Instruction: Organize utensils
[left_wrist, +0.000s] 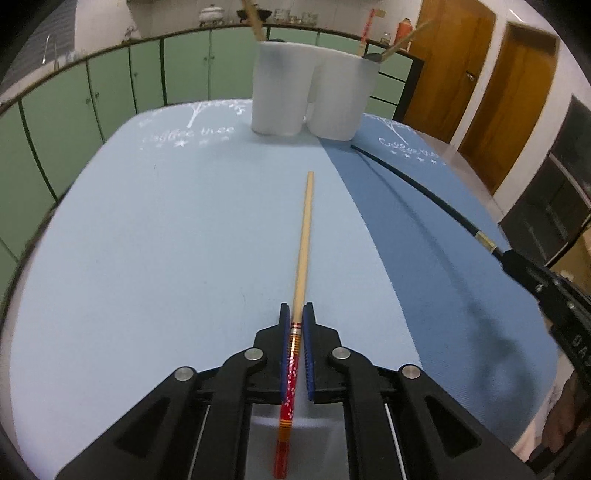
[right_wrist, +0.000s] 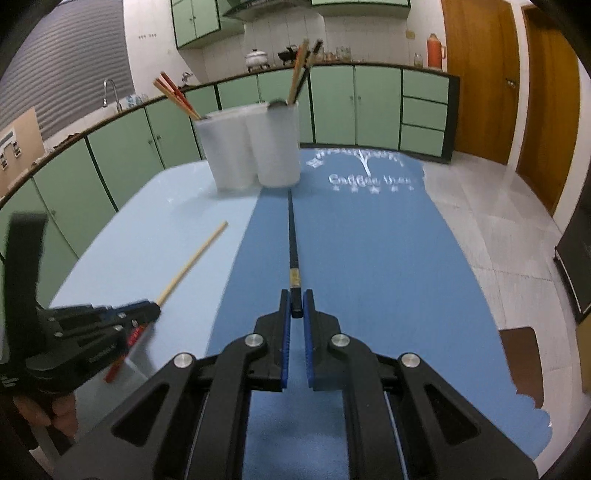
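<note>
Mats print "Coffee tree" (right_wrist: 370, 180). Left gripper (left_wrist: 296, 314) clamps red-handled wooden chopstick (left_wrist: 303, 236); right gripper (right_wrist: 296, 301) clamps slim black chopstick (right_wrist: 291, 236).

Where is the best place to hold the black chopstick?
Grip the black chopstick at its thick butt end, coming along its length from the near side. It narrows toward the holder, so the wide end gives the pads more to press on. The right gripper already clamps it there.

Red-and-gold floral chopstick (left_wrist: 303, 243), black chopstick (right_wrist: 292, 236), white holder (left_wrist: 314, 98), pale (left_wrist: 147, 240) and dark blue mats (right_wrist: 369, 258)
</note>
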